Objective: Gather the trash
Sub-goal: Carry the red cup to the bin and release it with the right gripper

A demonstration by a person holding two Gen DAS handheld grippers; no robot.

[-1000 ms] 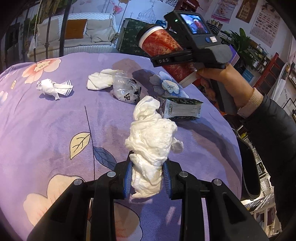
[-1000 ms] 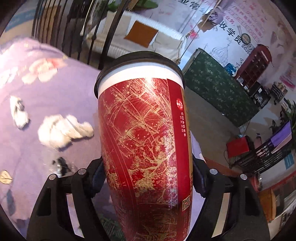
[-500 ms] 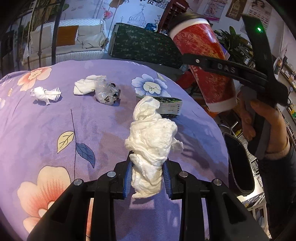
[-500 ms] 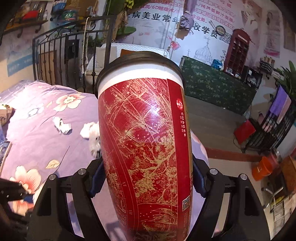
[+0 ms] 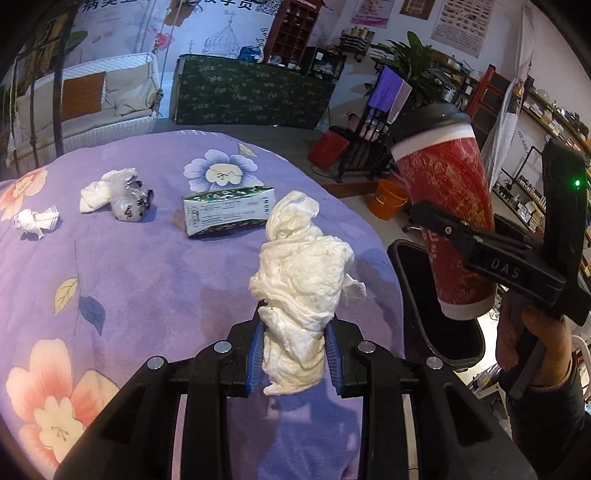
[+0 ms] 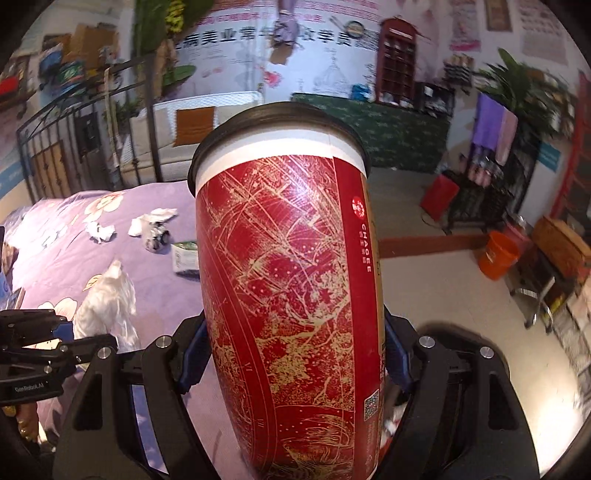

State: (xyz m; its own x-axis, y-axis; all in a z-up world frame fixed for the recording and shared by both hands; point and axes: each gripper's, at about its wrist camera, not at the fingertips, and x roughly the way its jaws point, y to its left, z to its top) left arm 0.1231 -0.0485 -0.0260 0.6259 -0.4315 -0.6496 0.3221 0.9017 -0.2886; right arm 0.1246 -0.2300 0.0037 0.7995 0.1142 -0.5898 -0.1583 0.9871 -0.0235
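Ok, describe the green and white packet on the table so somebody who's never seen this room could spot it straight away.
Start at the round table with the purple flowered cloth. Near its far edge, just in front of the printed blue flower, lies the green and white packet, flat on its side. Unlike the crumpled white tissues and clear plastic wad to its left, it is boxy, flat-sided and printed.

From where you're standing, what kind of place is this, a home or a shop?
Probably a shop or café lounge rather than a home: stocked shelves line the right wall, posters and a painted mural cover the back, and a white wicker sofa sits behind the purple-covered table.
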